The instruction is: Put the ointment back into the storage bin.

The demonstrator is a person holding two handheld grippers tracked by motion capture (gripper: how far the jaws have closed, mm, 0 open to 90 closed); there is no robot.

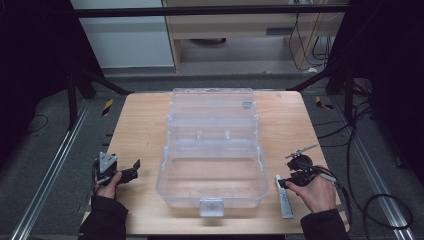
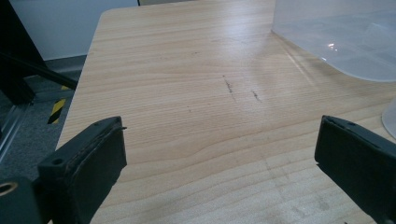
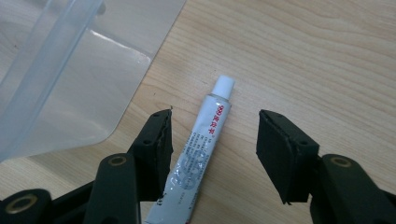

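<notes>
Clear plastic case [image 1: 212,150] open at mid table [image 1: 145,125], lid back, tray bare. Right tool [image 3: 215,140] spread wide over a white tube [image 3: 196,158], lying flat on the wood just right of the case, one jaw on each side, neither pressing it. Left tool [image 2: 219,154] spread too, over bare wood left of the case.

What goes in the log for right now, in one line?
left gripper: open, over bare table | right gripper: open, astride tube | box: open
</notes>
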